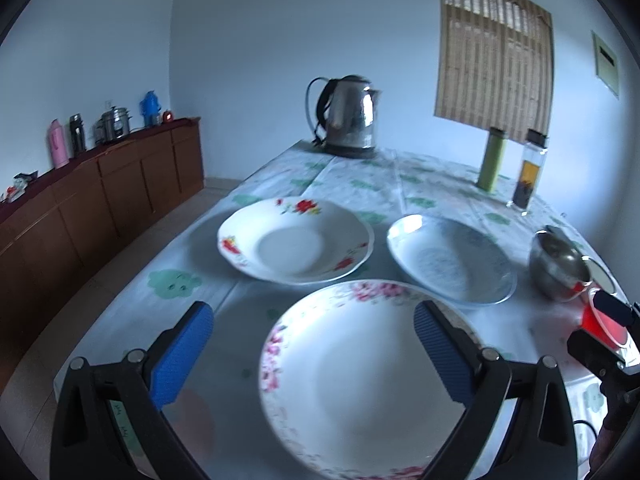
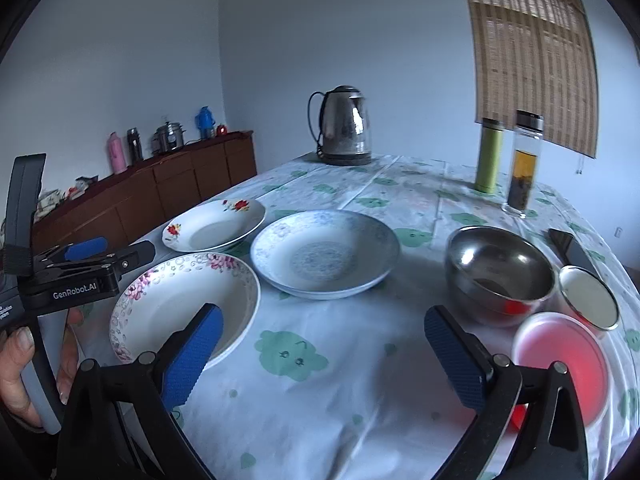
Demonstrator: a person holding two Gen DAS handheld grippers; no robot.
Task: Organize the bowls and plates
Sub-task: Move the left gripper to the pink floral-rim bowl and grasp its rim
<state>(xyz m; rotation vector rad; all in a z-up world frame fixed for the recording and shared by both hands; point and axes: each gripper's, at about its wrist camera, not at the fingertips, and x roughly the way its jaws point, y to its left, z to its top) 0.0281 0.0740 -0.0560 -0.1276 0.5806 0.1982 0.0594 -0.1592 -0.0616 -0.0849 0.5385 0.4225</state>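
Three shallow plates lie on the table: a pink-flowered one nearest, a red-flowered one behind it, and a blue-patterned one to the right. My left gripper is open and hovers over the pink-flowered plate, one finger on each side of its rim. A steel bowl, a red bowl and a small steel-rimmed bowl sit at the right. My right gripper is open above bare tablecloth, between the pink-flowered plate and the red bowl.
A steel kettle stands at the table's far edge, with a green flask and a tea bottle at the far right. A dark flat object lies behind the small bowl. A brown sideboard lines the left wall. A hand holds the left gripper's handle.
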